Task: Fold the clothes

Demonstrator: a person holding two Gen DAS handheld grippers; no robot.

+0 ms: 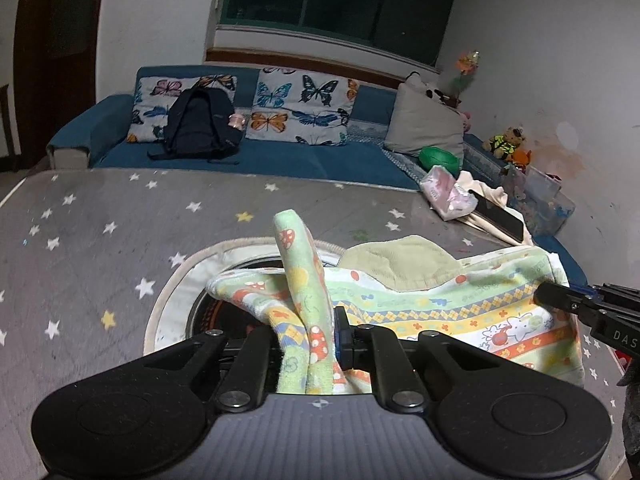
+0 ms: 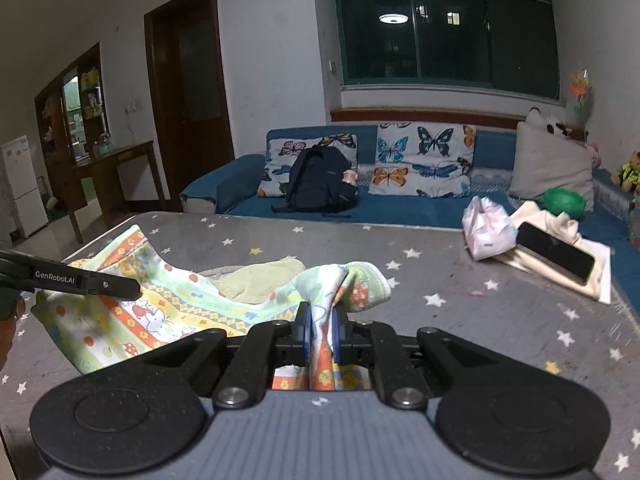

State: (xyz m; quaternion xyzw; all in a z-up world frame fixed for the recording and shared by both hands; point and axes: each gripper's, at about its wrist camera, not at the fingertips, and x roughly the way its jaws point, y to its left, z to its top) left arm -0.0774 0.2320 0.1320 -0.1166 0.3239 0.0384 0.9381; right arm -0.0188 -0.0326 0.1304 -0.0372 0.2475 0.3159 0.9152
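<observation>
Cloth is hanging between both grippers: left gripper is pinching one bunched corner, right gripper is pinching the other.

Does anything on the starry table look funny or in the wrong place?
Yes. A phone lies tilted on crumpled cream cloth at the table's far right, beside a scrunched pink packet. An olive cloth sits bunched behind the patterned towel, both towel corners pinched in the tongs.

Blue sofa under dark window; white walls; brown door left.
</observation>
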